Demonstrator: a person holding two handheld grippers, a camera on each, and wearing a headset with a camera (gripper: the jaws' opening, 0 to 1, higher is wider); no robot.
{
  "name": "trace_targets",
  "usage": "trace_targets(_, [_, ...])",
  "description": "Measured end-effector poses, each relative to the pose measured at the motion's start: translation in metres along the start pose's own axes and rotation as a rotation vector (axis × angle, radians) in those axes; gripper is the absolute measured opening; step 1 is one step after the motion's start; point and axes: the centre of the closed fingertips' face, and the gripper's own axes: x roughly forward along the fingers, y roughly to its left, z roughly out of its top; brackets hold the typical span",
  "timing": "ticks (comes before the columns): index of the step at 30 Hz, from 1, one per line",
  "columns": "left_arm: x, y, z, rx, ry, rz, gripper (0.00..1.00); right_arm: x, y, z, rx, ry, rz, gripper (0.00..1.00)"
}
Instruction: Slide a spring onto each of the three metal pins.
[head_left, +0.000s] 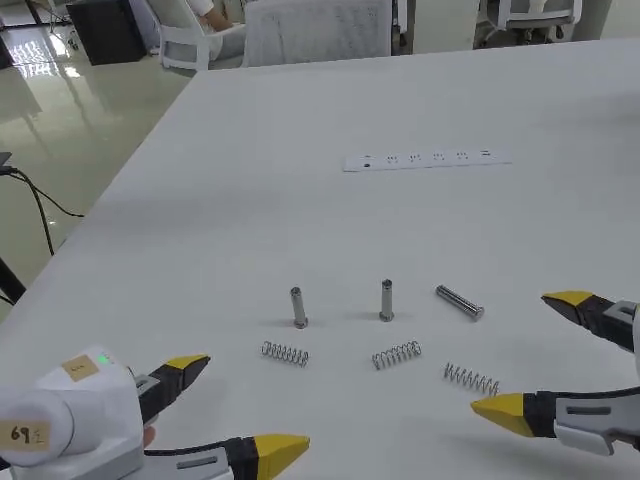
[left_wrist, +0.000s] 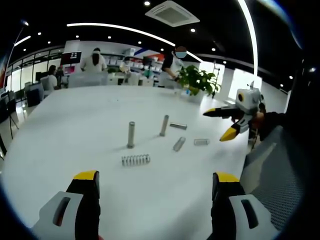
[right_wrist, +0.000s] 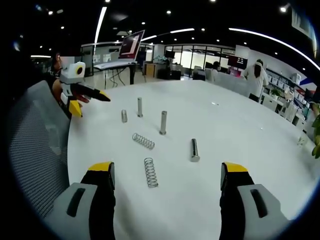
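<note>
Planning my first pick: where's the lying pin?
Head view: the lying pin is rightmost, right of the middle pin and beyond the right spring.

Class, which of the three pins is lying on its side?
The right pin in the head view lies flat on the table; the left pin and middle pin stand upright.

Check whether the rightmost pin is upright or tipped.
Tipped: the rightmost pin lies on its side; the left pin and middle pin stand upright.
</note>
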Motion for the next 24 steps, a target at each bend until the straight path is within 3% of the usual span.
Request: trace_targets(24, [0.0002, -0.0001, -0.0004, 0.002, 0.002, -0.004, 0.9, 0.0004, -0.0007, -0.0017, 0.006, 0.005, 0.0, 0.87])
